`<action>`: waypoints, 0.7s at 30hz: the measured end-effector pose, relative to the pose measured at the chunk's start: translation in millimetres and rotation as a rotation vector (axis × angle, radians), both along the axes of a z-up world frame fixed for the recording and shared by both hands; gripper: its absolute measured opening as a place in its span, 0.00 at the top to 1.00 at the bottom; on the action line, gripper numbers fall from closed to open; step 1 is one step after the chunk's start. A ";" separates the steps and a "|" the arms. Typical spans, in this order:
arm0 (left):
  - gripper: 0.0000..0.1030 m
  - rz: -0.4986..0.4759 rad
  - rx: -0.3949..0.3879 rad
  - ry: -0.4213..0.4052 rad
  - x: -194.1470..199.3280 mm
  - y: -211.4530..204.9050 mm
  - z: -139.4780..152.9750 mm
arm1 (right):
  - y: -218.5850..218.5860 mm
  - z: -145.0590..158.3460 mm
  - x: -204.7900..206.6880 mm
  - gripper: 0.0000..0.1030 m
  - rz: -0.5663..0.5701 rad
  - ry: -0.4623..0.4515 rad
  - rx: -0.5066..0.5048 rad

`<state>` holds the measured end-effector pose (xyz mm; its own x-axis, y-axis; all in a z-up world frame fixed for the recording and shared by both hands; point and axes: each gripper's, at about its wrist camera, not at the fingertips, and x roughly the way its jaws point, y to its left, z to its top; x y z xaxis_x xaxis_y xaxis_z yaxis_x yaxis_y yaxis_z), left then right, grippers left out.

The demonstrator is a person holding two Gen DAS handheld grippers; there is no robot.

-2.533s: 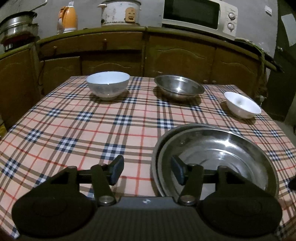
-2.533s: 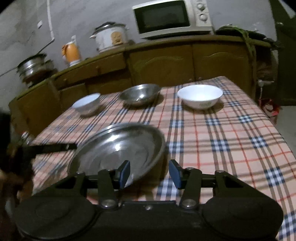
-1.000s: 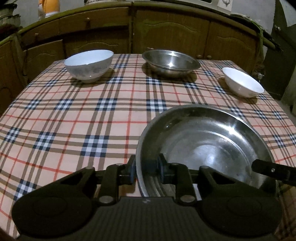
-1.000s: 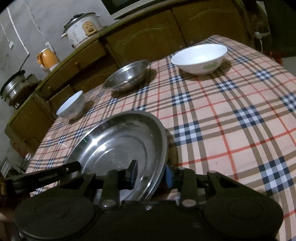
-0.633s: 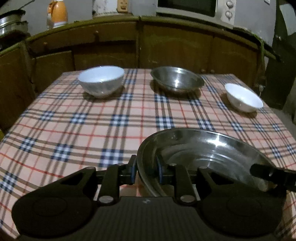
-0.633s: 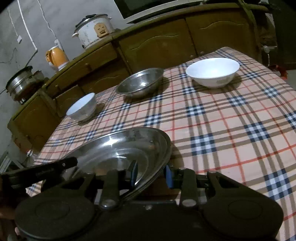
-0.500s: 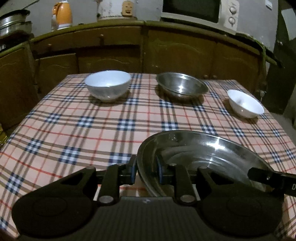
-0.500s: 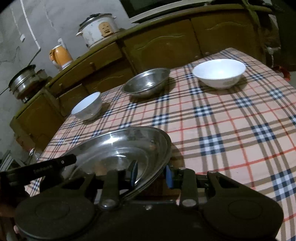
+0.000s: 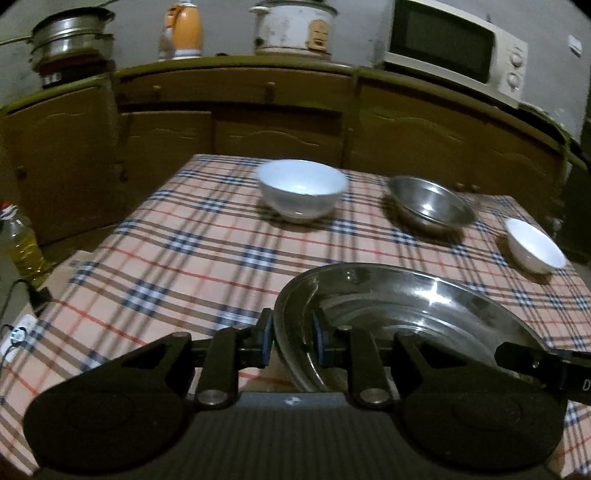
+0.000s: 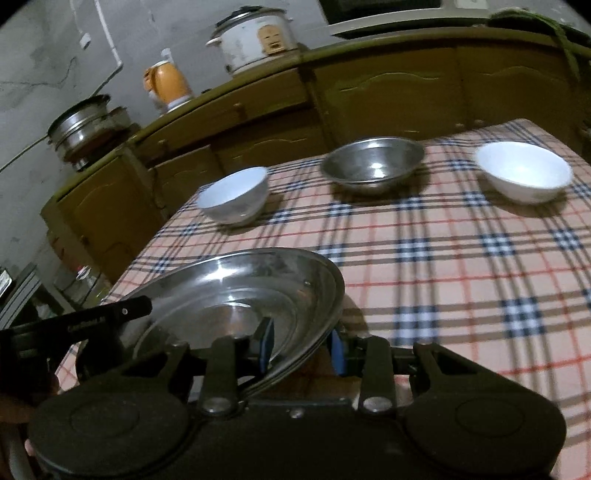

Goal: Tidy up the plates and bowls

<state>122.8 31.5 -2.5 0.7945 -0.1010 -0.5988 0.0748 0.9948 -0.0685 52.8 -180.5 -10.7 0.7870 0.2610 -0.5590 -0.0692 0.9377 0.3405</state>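
1. Two grippers grip one steel plate by opposite edges.
2. Left gripper: jaws drawn narrow, blue pads pinched on the plate's left rim, one pad inside and one outside.
3. Right gripper: jaws likewise narrow, clamped on the plate's right rim; its dark body shows at the plate's far side in the left view.
4. In the right view several rims show stacked at the gripped edge, so it seems to be more than one plate; the count cannot be told.
5. The plate sits over the near part of the plaid table; whether it touches the cloth cannot be told.
6. Three bowls stand in a row along the far side, well apart from the plate: a white bowl at the left, a steel bowl in the middle, a small white bowl at the right.
7. Behind the table stand wooden cabinets bearing a microwave, a rice cooker, an orange kettle and steel pots.
8. An oil bottle stands off the table's left edge.
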 end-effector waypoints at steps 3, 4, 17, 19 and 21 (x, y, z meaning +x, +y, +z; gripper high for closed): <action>0.79 0.033 0.002 -0.004 5.2 19.2 0.0 | 21.0 0.4 11.7 0.61 0.030 -0.004 -0.010; 0.79 0.043 0.003 -0.004 7.1 25.6 -0.3 | 29.5 0.1 17.2 0.61 0.042 -0.004 -0.012; 0.79 0.163 0.026 0.018 42.4 101.0 -16.9 | 119.7 -13.7 70.7 0.60 0.137 -0.011 -0.057; 0.79 0.175 0.026 0.022 46.0 108.1 -20.0 | 127.8 -16.6 75.7 0.60 0.144 -0.008 -0.062; 0.79 0.186 0.020 0.029 49.0 114.4 -23.7 | 133.4 -21.0 80.4 0.60 0.150 0.003 -0.061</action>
